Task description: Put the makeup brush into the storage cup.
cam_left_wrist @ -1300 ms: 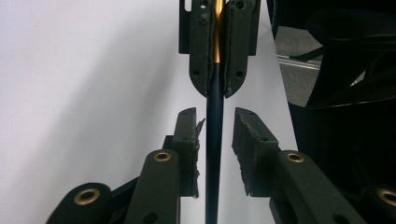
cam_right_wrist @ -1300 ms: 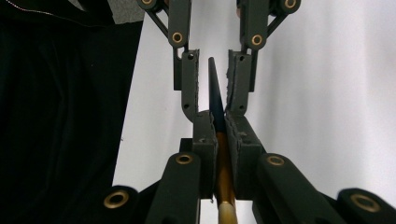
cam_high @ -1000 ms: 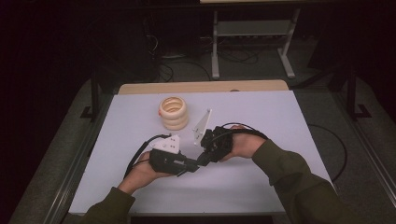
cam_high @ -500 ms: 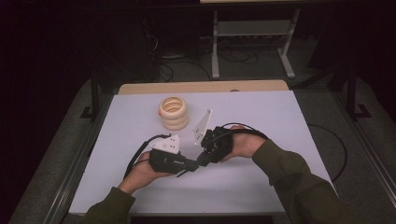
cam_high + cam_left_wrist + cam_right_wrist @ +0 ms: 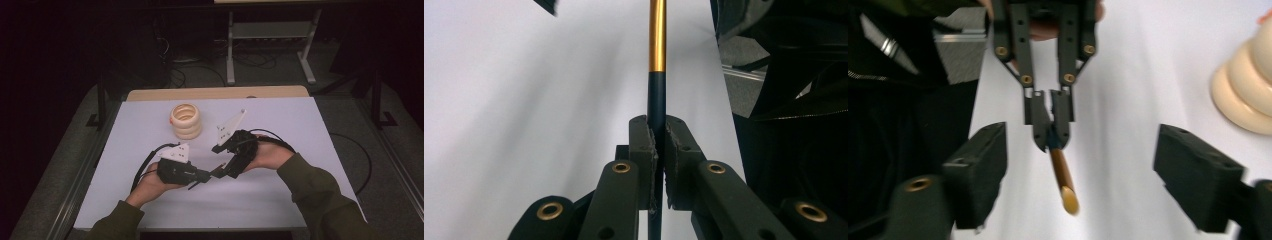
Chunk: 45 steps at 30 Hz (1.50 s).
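So the pen (image 5: 657,60) is clamped by its dark end in the left tongs (image 5: 658,150), with the gold end stuck out toward the right tongs (image 5: 1068,165), just above the white surface (image 5: 300,130) and well in front of the stack of cream rings (image 5: 185,121). The right tongs have just been opened wide; the gold tip is seen between the spread jaws but isn't touched by either. Biggest risk from here: the pen is held at one end only, so it could be levered out of line or knocked loose if it's bumped by a closing jaw. A skewed regrasp could also get it dropped onto the surface.
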{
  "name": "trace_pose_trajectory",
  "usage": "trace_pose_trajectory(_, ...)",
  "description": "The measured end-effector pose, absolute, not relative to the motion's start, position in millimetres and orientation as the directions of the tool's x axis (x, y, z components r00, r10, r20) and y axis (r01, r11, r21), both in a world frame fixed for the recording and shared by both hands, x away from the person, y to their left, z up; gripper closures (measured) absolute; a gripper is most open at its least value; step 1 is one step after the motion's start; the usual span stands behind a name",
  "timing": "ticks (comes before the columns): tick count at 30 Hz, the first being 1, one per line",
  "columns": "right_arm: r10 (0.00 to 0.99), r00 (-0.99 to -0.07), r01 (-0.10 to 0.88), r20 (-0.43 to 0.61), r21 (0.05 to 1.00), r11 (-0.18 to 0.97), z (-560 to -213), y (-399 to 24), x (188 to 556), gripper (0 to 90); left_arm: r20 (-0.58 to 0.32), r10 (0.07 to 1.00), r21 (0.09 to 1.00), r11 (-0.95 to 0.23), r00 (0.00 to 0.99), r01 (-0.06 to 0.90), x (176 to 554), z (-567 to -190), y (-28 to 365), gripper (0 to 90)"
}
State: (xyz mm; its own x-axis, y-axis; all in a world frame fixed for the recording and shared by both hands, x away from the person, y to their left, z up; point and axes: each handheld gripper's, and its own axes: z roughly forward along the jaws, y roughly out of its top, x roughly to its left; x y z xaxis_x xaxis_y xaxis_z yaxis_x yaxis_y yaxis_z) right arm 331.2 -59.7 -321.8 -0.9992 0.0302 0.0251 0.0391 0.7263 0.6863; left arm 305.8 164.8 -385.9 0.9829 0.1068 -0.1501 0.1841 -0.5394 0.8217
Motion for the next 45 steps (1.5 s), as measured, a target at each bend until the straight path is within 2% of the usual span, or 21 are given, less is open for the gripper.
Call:
trace_pose_trajectory(4, 0.089, -0.996, 0.08, 0.025, 0.715, 0.695, -328, -69, 331, 13.0, -0.155, 0.114, 0.82, -0.538, 0.981, 0.192, 306, -387, 167, 83.9)
trace_pose_trajectory(16, 0.196, -0.98, 0.151, 0.034, 0.766, 0.625, -342, -93, 322, 5.2, -0.153, 0.132, 0.83, -0.521, 0.979, 0.2, 307, -386, 176, 83.9)
trace_pose_trajectory(26, 0.307, -0.951, 0.218, 0.043, 0.796, 0.564, -360, -119, 315, 5.7, -0.15, 0.153, 0.836, -0.508, 0.977, 0.208, 310, -385, 183, 83.8)
trace_pose_trajectory(30, 0.387, -0.918, 0.288, 0.082, 0.809, 0.512, -370, -130, 311, 5.7, -0.15, 0.171, 0.842, -0.495, 0.974, 0.216, 311, -383, 187, 83.8)
trace_pose_trajectory(45, 0.553, -0.831, 0.339, 0.065, 0.847, 0.41, -394, -168, 302, 5.7, -0.14, 0.282, 0.868, -0.427, 0.949, 0.255, 321, -380, 201, 83.8)
